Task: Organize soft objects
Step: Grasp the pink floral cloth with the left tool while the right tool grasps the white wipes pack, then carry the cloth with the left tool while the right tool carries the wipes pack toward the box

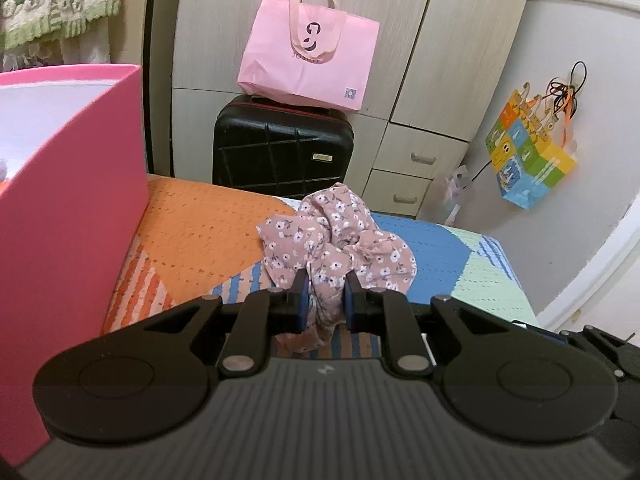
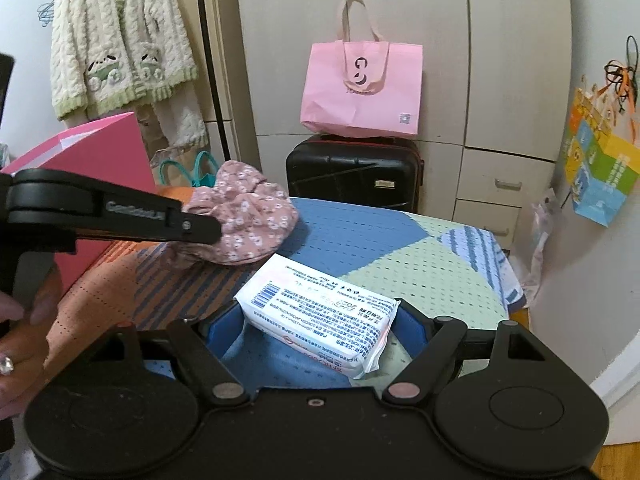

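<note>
Left claw (image 1: 325, 280): pinched almost fully shut on a near fold of the floral cloth (image 1: 340, 232), the rest of the bundle bunched beyond the tips. Right claw (image 2: 320, 316): spread wide, blue pads seemingly pressed on the two ends of the white packet (image 2: 316, 312).

Cloth: mid cover (image 1: 200, 232), just far-left of the packet and apart from it. Packet: near, over the blue and green patches. Cannot tell whether either is clear of the cover yet.

Probably bound for the pink box (image 1: 72, 200), open-topped, at the left, close beside the left claw.

Possible trouble from here:
- With only one thin fold caught, could slip free, or unfurl and trail, then snag on the box rim going in.
- Slick and soft, and held by its ends at a slant, so the packet may bow or squirt out from the pads.
- With both claws so close, could knock together if swung left at once.
- Light-looking box, so might be shoved or tipped by a bump on its wall.

Around:
- Black suitcase (image 1: 280, 152) past the far edge, pink bag (image 1: 312, 52) on top, cupboard doors and drawers behind.
- Colourful bag (image 1: 528, 152) hanging on the right wall.
- Cream cardigan (image 2: 120, 40) hanging far left above the box.
- Hand (image 2: 24, 320) on the left claw's handle.

In the way: only the box's tall wall, best cleared from above.
</note>
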Tool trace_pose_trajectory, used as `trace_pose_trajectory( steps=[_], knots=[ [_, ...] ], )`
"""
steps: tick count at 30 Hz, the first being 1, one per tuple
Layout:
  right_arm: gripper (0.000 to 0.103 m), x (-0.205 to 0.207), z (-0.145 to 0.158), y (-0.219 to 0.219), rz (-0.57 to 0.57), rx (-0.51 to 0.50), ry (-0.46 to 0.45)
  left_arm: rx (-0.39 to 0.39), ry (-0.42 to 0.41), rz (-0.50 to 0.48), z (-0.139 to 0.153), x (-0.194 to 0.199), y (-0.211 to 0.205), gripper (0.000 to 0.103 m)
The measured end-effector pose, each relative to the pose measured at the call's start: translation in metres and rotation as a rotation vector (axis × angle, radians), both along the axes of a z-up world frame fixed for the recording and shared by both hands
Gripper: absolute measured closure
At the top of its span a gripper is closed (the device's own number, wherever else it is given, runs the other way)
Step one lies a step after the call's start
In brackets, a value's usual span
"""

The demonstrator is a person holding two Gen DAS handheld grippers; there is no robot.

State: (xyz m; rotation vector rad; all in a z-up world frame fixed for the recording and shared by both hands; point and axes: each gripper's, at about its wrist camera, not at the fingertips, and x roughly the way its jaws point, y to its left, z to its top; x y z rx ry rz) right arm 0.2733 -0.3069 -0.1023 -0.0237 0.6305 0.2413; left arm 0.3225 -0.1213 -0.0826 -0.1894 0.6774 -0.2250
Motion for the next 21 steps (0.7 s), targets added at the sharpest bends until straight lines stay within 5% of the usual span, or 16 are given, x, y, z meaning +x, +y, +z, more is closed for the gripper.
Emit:
trace_pose_trajectory(
  steps=[21],
  knots=[
    [0.02, -0.051, 0.012, -0.007, -0.042, 0.039, 0.013, -0.027, 0.028, -0.103, 0.027, -0.057, 0.015, 0.087]
  ],
)
